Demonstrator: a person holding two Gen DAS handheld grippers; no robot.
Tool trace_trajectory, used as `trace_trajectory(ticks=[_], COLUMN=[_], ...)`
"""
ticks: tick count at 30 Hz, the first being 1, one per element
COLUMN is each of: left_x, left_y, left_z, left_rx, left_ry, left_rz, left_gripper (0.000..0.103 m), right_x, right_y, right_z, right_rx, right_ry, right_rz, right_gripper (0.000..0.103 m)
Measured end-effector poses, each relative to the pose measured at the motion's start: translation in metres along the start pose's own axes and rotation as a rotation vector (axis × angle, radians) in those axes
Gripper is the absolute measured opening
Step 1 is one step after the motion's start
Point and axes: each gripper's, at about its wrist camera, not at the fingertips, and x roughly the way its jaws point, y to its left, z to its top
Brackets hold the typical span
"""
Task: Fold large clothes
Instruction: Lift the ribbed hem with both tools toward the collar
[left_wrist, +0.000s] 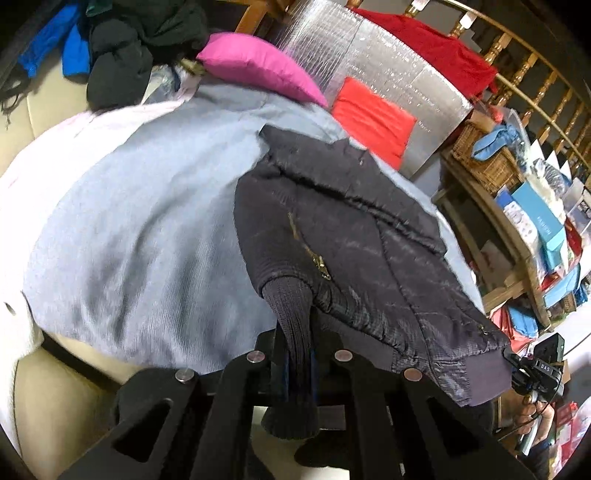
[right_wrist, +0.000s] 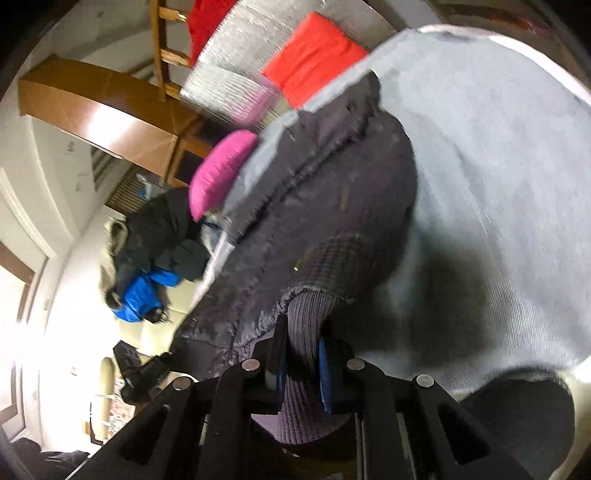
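Gripping a ribbed cuff each, the left claw (left_wrist: 299, 354) and right claw (right_wrist: 301, 365) hold the dark quilted jacket (left_wrist: 354, 229) spread on the light-blue cloth (left_wrist: 140, 229), so sleeve folding seems underway, calling next for carrying both cuffs inward

The left tool (left_wrist: 299, 354) has a matte black frame with slotted cut-outs and four round silver rivets on its linkage bars. The right tool (right_wrist: 303, 365) has the same black frame and rivets; its fingers (right_wrist: 325, 369) carry blue pads on the inner sides.
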Motion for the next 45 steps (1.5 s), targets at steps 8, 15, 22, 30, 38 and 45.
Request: trace_trajectory(ticks=[8, 15, 22, 30, 38, 45], left_x=[-0.012, -0.018, -0.024, -0.025, -0.023, -0.017], left_y=[-0.022, -0.039, -0.045, -0.051, -0.057, -0.068], left_z=[0.033, 0.054, 0.073, 0.085, 0.1, 0.115], left_rx=[0.045, 0.063, 0.066, 0.057, 0.063, 0.08], left_ry=[-0.077, -0.131, -0.183, -0.222, -0.247, -0.274], left_rz=[-0.021, -0.032, -0.042, -0.04, -0.038, -0.029], left_gripper=[0.008, 0.008, 0.008, 0.008, 0.008, 0.008], right_x=[-0.01, -0.018, -0.023, -0.025, -0.023, -0.018], right_y=[0.023, 0.035, 0.049, 0.067, 0.076, 0.08], right_z=[0.026, 0.043, 0.059, 0.083, 0.1, 0.117], right_rx=[-0.057, -0.079, -0.11, -0.139, -0.145, -0.154], right_ry=[-0.074, -0.131, -0.177, -0.228, -0.266, -0.29], right_rz=[0.046, 0.065, 0.077, 0.085, 0.096, 0.096], right_gripper=[0.015, 0.015, 0.015, 0.014, 0.014, 0.014])
